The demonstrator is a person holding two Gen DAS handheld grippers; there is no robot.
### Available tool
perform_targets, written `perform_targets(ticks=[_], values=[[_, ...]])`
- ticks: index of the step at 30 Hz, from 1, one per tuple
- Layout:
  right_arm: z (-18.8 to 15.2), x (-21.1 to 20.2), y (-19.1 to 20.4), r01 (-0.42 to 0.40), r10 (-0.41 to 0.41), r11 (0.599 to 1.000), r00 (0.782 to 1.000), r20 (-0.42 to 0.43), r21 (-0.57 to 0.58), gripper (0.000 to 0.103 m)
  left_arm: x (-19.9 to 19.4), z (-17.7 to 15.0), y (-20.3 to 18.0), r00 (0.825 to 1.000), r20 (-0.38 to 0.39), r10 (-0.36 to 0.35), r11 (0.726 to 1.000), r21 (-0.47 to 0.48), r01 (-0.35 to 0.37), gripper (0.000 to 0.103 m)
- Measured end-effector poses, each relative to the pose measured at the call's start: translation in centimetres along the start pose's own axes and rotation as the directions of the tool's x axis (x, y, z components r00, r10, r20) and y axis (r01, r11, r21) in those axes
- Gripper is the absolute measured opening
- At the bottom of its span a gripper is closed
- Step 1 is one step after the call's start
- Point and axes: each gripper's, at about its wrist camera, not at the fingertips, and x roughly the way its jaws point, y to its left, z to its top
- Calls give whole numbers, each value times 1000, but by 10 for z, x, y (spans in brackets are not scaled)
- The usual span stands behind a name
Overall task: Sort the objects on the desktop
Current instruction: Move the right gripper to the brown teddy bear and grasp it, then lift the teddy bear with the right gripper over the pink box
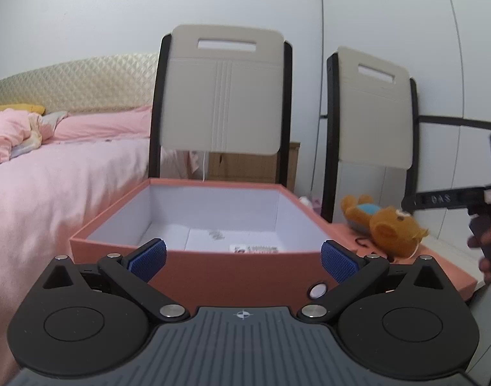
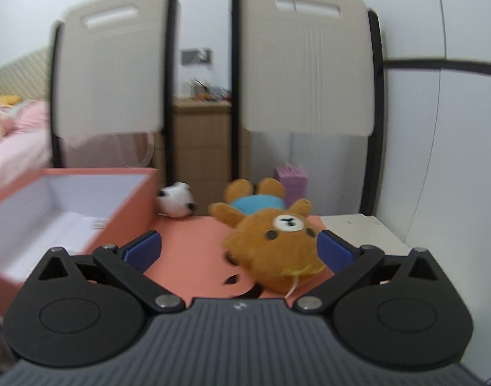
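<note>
An open salmon box (image 1: pixel 194 267) with a white inside stands before my left gripper (image 1: pixel 243 257), which is open and empty just short of its near wall. White papers (image 1: pixel 232 239) lie on the box floor. A brown plush bear (image 2: pixel 274 241) in a blue shirt lies on the salmon lid (image 2: pixel 194 251), head toward me. My right gripper (image 2: pixel 239 251) is open, with the bear's head between its fingers and against the right pad (image 2: pixel 333 252). The bear also shows in the left wrist view (image 1: pixel 386 228). A black-and-white plush (image 2: pixel 176 202) lies behind the lid, beside the box (image 2: pixel 123 199).
Two beige folding chairs (image 1: pixel 222 96) (image 1: pixel 374 109) stand behind the table. A pink bed (image 1: pixel 52 173) lies to the left. A wooden nightstand (image 2: pixel 202 135) and a small purple box (image 2: pixel 292 181) sit behind. The white table edge (image 2: pixel 358 228) shows right of the lid.
</note>
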Motion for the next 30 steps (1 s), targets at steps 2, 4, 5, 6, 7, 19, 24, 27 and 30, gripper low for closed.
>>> perform_targets(ticks=[2,4,5,6,7,19,24,27,30], values=[[6,32,-6,-5,5,1000,1000,-31,0,103,2,0,3,1000,-2,-1,1000,-4,1,103],[10,63,-9,11,-12,1000,999,-51,-23,103,4,-1,6,1000,-6,4,1000,-9,-4,103],[11,76,-9,25,-27,999,998,-59,-43,103,6,-2,7,1000,-10,8,1000,-11,-8,103],[12,89,-9,36,-41,997,997,-66,-63,103,7,-3,9,1000,-13,12,1000,-11,-12,103],[12,98,-9,42,-48,996,996,-76,-78,103,9,-4,10,1000,-17,17,1000,-10,-17,103],[-15,158,-3,118,-185,937,966,-182,-329,103,20,-7,35,998,-46,32,994,-105,-37,103],[-19,153,-12,158,-214,944,961,-174,-290,93,20,-8,30,998,-49,25,995,-91,-30,103],[-15,144,-17,184,-221,956,964,-148,-229,81,19,-10,25,999,-48,21,997,-74,-25,103],[-12,135,-17,172,-197,966,973,-118,-194,72,19,-12,21,999,-48,22,998,-56,-25,103]])
